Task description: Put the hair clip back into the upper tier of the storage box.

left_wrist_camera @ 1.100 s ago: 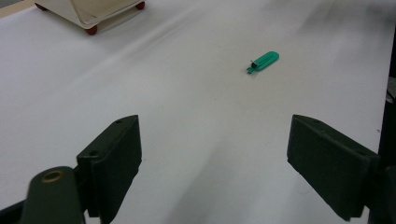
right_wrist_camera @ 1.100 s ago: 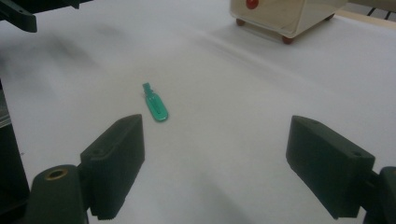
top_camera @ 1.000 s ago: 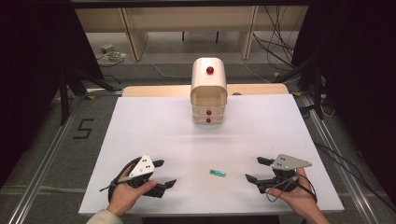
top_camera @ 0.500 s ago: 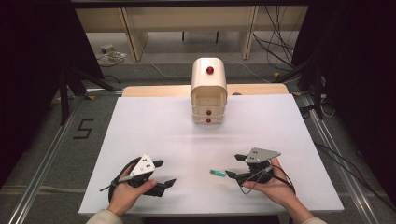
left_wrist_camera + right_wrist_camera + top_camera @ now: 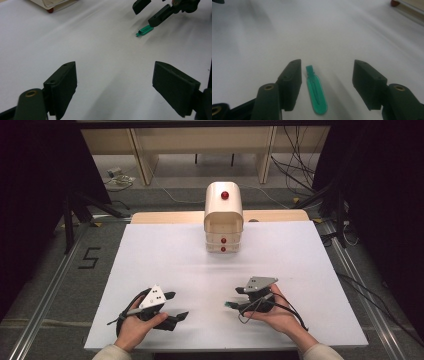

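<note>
A small green clip [image 5: 229,304] lies flat on the white table [image 5: 175,255], near the front edge and right of centre. My right gripper [image 5: 239,300] straddles it from the right. In the right gripper view the clip [image 5: 315,90] lies between the jaws, nearer the left pad [image 5: 293,80], and touches neither pad. The right gripper [image 5: 327,83] is open, and its jaws have just been closing. My left gripper [image 5: 178,305] rests at the front left, open with nothing in it. From the left gripper [image 5: 115,90] view, the clip [image 5: 144,30] and the right gripper [image 5: 148,13] sit farther off.
A cream three-drawer cabinet [image 5: 223,217] with red knobs stands at the back middle of the table, its drawers closed. Bare white tabletop lies between it and both hands. Cables and shelving sit on the floor behind the table.
The right hand has slid left from the front right to the green clip, so its jaws now straddle it, and they stand narrower. The left hand has stayed put.
</note>
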`<state>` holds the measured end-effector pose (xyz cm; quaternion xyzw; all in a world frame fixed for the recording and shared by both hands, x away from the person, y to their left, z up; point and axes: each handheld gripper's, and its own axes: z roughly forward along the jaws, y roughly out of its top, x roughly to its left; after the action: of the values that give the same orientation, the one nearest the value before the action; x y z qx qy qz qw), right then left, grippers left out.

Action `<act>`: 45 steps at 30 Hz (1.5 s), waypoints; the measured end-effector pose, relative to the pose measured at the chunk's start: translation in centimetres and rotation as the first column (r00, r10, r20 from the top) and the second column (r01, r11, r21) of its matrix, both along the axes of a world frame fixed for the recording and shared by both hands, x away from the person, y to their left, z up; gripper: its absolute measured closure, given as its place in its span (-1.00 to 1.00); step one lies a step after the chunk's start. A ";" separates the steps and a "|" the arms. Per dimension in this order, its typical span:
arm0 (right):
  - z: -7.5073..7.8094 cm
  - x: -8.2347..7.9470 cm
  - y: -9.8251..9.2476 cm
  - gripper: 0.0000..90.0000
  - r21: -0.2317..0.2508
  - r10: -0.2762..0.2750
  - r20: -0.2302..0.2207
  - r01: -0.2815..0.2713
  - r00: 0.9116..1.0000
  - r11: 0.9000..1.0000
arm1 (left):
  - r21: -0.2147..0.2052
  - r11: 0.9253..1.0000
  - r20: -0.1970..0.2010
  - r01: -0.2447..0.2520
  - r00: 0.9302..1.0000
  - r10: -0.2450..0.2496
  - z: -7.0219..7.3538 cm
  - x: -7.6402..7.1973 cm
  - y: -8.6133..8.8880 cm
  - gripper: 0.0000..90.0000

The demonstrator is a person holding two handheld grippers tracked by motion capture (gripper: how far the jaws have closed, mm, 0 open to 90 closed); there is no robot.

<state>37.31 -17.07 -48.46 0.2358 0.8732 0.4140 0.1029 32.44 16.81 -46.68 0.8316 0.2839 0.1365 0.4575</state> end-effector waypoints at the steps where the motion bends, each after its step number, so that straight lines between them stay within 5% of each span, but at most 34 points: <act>1: -0.1 0.1 0.3 0.00 -0.006 0.006 -0.005 -0.006 1.000 1.000 | 0.001 1.000 0.000 -0.001 1.000 0.001 0.0 0.0 0.0 -0.57; 11: -1.0 0.6 2.1 0.27 -0.048 0.045 -0.041 -0.047 0.998 0.998 | -0.005 1.000 -0.005 0.004 1.000 -0.004 0.0 0.0 0.0 -0.57; 24: -1.1 0.4 2.6 0.82 -0.070 0.025 -0.015 -0.026 1.000 0.997 | -0.017 1.000 -0.009 0.012 1.000 -0.012 -0.1 0.0 0.0 -0.57; 35: -0.8 0.5 2.4 0.85 -0.027 -0.001 -0.053 -0.001 0.999 1.000 | -0.023 1.000 -0.014 0.011 1.000 -0.011 -0.1 0.0 0.1 -0.57; 45: 0.1 0.6 1.8 0.85 0.024 -0.027 -0.043 0.028 0.999 0.999 | -0.030 1.000 -0.014 0.006 1.000 -0.007 -0.1 0.1 0.1 -0.59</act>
<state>37.95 -15.25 -48.39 0.2580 0.8667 0.4180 0.0871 32.50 16.93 -46.78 0.8264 0.2864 0.1249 0.4685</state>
